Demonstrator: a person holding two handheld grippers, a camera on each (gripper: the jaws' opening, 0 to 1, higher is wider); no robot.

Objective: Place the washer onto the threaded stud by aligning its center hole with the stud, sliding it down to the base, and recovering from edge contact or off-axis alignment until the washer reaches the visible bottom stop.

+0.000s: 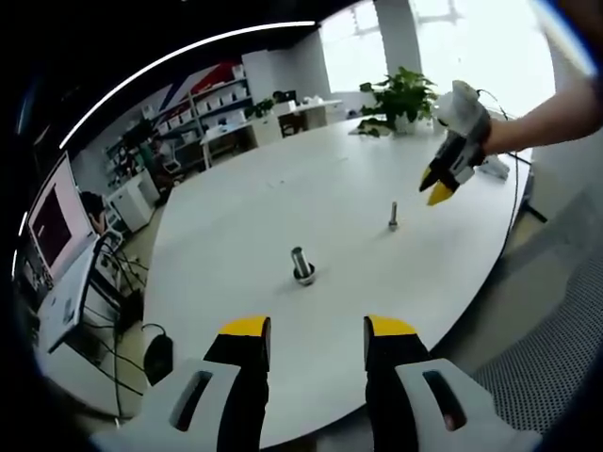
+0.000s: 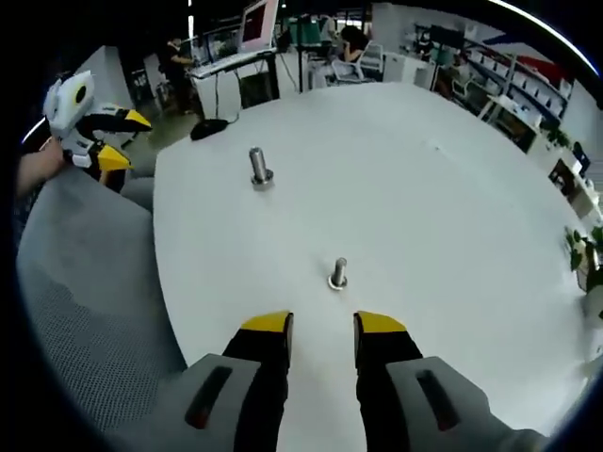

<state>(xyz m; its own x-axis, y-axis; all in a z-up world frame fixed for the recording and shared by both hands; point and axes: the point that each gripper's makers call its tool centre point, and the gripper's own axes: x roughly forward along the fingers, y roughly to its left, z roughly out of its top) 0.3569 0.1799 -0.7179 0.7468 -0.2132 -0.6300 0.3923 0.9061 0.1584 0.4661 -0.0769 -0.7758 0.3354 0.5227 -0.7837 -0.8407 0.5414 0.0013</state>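
Two upright metal studs stand on the white table point(image 1: 245, 198). The thicker stud point(image 1: 301, 265) point(image 2: 259, 167) is straight ahead of my left gripper point(image 1: 318, 330), which is open with nothing between its fingers. The thin threaded stud point(image 1: 393, 216) point(image 2: 338, 273) rises just beyond my right gripper point(image 2: 323, 325), also open and holding nothing. Each stud has a wider ring at its foot; whether that ring is a washer is too small to tell. The right gripper point(image 1: 439, 185) hovers above the table's far right, and the left gripper point(image 2: 102, 137) is off the table's left edge.
A potted plant point(image 1: 403, 97) stands at the table's far end. Desks with a monitor point(image 1: 52, 221), cables and shelves point(image 1: 203, 104) line the room beyond. Grey carpet point(image 2: 85, 282) lies beside the table edge. A person's arm point(image 1: 551, 118) holds the right gripper.
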